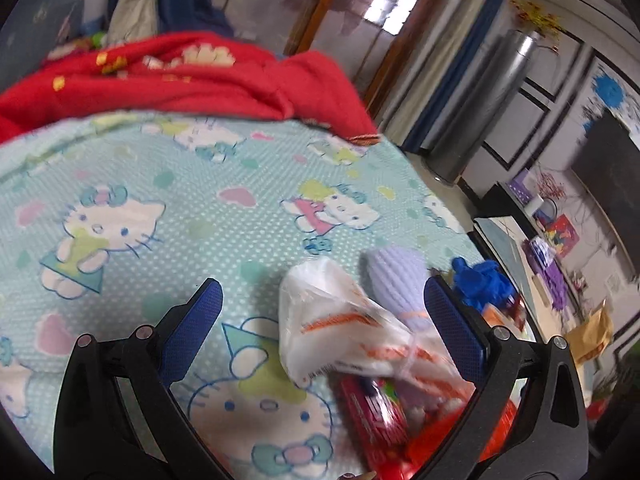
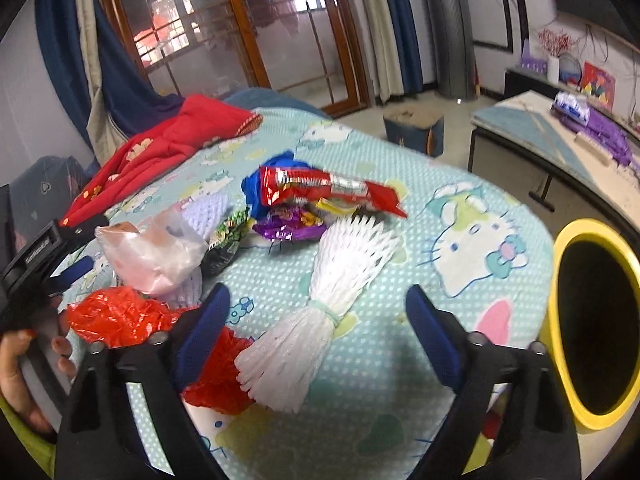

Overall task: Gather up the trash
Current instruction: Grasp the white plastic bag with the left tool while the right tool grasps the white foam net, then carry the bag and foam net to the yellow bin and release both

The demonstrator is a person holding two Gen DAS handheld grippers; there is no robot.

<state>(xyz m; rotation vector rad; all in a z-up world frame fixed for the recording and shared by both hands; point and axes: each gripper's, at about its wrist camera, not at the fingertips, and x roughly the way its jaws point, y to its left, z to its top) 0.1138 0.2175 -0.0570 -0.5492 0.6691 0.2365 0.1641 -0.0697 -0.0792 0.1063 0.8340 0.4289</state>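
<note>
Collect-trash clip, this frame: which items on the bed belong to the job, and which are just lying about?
Job:
white foam net
clear plastic bag
red plastic bag
red snack wrapper
purple wrapper
yellow-rimmed bin

Lying about:
red blanket
cartoon-cat bedsheet
side table
purple cloth

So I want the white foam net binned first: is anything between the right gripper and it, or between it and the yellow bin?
Nothing visible. The right gripper, jaws open, already straddles the white foam net; bare bedsheet separates it from the yellow bin.
</note>
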